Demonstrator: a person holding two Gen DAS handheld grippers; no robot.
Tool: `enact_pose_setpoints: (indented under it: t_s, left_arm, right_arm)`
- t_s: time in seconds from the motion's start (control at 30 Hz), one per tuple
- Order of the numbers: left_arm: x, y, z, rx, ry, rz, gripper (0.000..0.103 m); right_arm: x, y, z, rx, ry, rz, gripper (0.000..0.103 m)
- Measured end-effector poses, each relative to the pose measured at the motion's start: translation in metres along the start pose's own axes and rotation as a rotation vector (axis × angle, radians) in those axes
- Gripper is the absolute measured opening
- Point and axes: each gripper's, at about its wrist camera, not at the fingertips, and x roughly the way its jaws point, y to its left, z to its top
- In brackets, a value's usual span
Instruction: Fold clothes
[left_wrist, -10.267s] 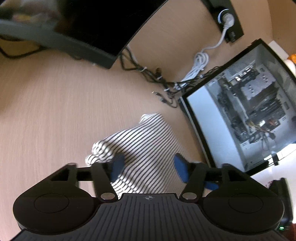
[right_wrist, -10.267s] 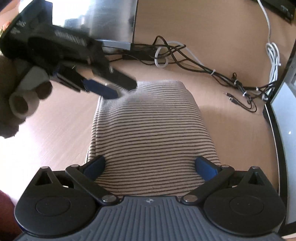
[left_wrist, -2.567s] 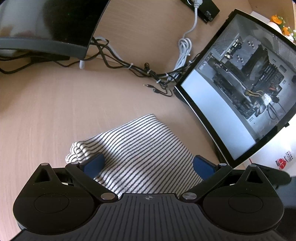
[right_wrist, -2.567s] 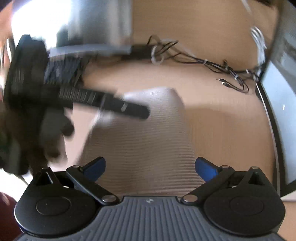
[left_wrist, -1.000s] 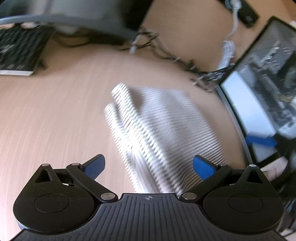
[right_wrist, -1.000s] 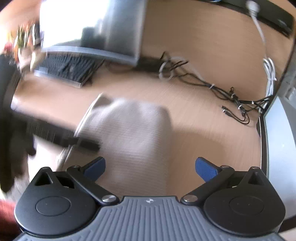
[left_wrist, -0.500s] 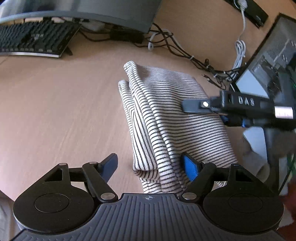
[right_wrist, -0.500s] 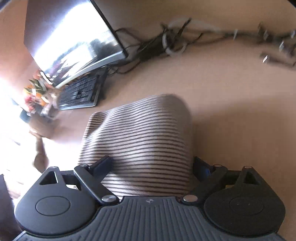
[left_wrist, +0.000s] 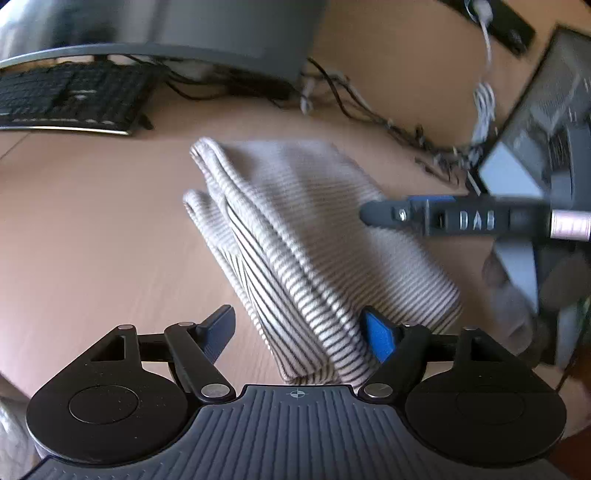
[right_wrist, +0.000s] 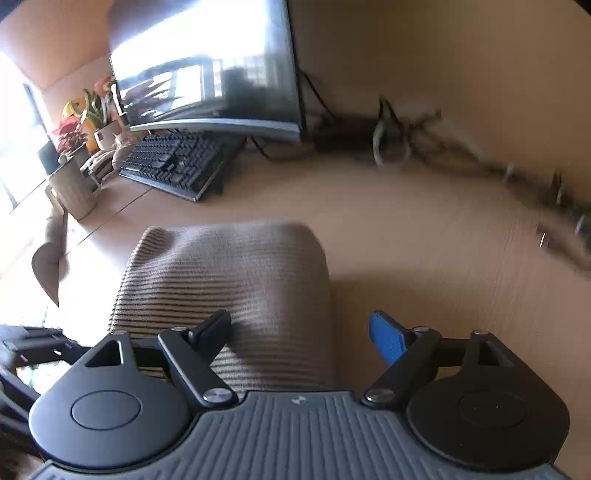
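Observation:
A folded striped garment lies on the wooden desk. My left gripper is open, its jaws on either side of the garment's near folded edge, the right pad against the cloth. My right gripper is open over the garment's near end, with the cloth under its left finger. The right gripper also shows in the left wrist view, reaching in from the right over the garment.
A curved monitor and a black keyboard stand at the back left. Tangled cables run along the wall. A glass-sided PC case stands at the right. Plants and a mug sit at far left.
Both grippers shifted slightly along the garment and stay open. The right wrist view has swung up, now showing monitor and keyboard. The garment lies in the same place.

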Motion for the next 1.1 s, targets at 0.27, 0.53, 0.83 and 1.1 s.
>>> enact_pose_setpoints:
  t_s: [0.27, 0.53, 0.83, 1.1]
  left_arm:
    - [-0.015, -0.024, 0.051, 0.113, -0.199, -0.128, 0.095]
    - [0.038, -0.006, 0.058, 0.061, -0.11, -0.117, 0.095]
    - [0.056, 0.001, 0.047, 0.054, -0.092, -0.11, 0.099]
    - [0.01, 0.001, 0.026, -0.036, -0.123, -0.082, 0.099]
  right_arm:
    - [0.011, -0.012, -0.002, 0.069, -0.003, -0.048, 0.089]
    - [-0.023, 0.002, -0.015, 0.044, -0.022, -0.07, 0.091]
    - [-0.011, 0.028, -0.043, -0.125, 0.039, -0.21, 0.103]
    - [-0.011, 0.024, -0.037, -0.176, 0.07, -0.16, 0.103]
